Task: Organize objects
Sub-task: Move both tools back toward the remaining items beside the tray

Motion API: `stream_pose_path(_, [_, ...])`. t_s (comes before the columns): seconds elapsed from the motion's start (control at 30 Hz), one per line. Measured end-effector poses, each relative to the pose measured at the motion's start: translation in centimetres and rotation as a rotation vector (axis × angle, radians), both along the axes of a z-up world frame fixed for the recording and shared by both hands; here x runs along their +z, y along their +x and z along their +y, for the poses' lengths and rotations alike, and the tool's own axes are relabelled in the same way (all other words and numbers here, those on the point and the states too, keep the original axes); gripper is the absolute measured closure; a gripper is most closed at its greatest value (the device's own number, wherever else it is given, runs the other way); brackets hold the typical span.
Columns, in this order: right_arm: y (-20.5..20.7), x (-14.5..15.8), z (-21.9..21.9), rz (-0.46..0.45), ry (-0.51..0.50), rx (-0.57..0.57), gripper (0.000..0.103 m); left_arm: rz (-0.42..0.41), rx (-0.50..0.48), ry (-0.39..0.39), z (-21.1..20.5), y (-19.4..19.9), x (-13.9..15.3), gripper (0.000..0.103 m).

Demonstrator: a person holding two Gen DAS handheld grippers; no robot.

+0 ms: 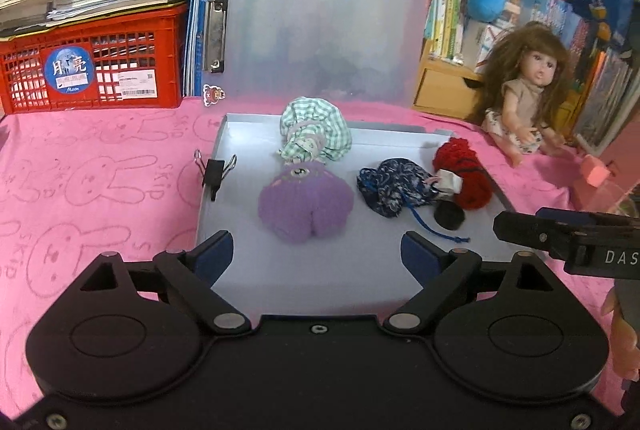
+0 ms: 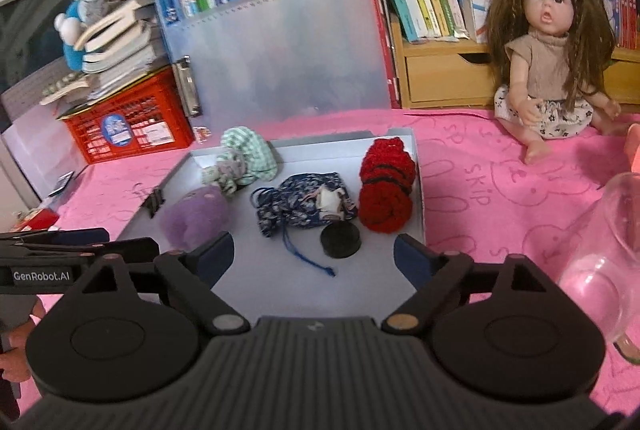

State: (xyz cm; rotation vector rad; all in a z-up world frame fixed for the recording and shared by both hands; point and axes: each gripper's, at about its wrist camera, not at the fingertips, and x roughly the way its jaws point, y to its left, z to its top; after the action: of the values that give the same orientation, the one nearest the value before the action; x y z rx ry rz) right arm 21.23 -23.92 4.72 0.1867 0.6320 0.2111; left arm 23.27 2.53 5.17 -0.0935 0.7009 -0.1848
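Sorting step: I judge the small soft things are already laid in the open grey box [image 1: 224, 134], and I have both tools hovering at its near edge with nothing in them.
Box: one, flat and shallow, on the pink cloth [image 1: 100, 166], its translucent lid [image 1: 320, 30] standing up behind it.
Left gripper [image 1: 316, 250]: jaws spread wide and empty, aimed at the purple knit piece, well short of touching it.
Right gripper [image 2: 314, 250]: jaws likewise spread wide and empty, aimed at the black disc and the blue pouch, touching neither.
Next move: by my reading, either shut the lid or tidy what lies inside; the lid would need a push from behind its top edge, and the blue cord trailing toward the near rim should be tucked in first so it is not caught.
Doll [image 2: 548, 70]: one, seated on the cloth to the right, well apart from the box; whether it belongs in the sorting I cannot tell.
Glass jar [image 2: 600, 262]: one, clear, at the right edge of the right view.
Purple knit piece [image 1: 306, 206]: one, front and centre in the box.
Green check bundle [image 1: 316, 134]: one, just behind the purple one, touching it.
Red knit piece [image 2: 386, 186]: one, along the right wall.
Blue patterned pouch [image 2: 300, 204]: one, between purple and red.
Black disc [image 2: 340, 240]: one, just in front of the red piece.
Binder clip [image 1: 214, 170]: one, clipped on the left wall.
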Motion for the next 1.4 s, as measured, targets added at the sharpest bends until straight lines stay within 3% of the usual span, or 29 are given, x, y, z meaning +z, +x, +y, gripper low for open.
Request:
stream_pose_path(0.27, [-3.7,0.6,0.7,-0.053,-0.035,0.065,0.001,-0.031,-0.025,-0.004,1.0,-4.7,-0.3,0.012])
stream_pose_path(0.67, [-8.0,0.7,2.2,-0.102,-0.050,0.131,0.000,-0.083,-0.038,0.001,1.9,-9.8,-0.4,0.009])
stream_pose_path(1.4, [-12.4,-1.6,3.6,-0.105,-0.075,0.158,0.000,-0.120,-0.028,0.060,3.7,-14.8,-2.0,0.006])
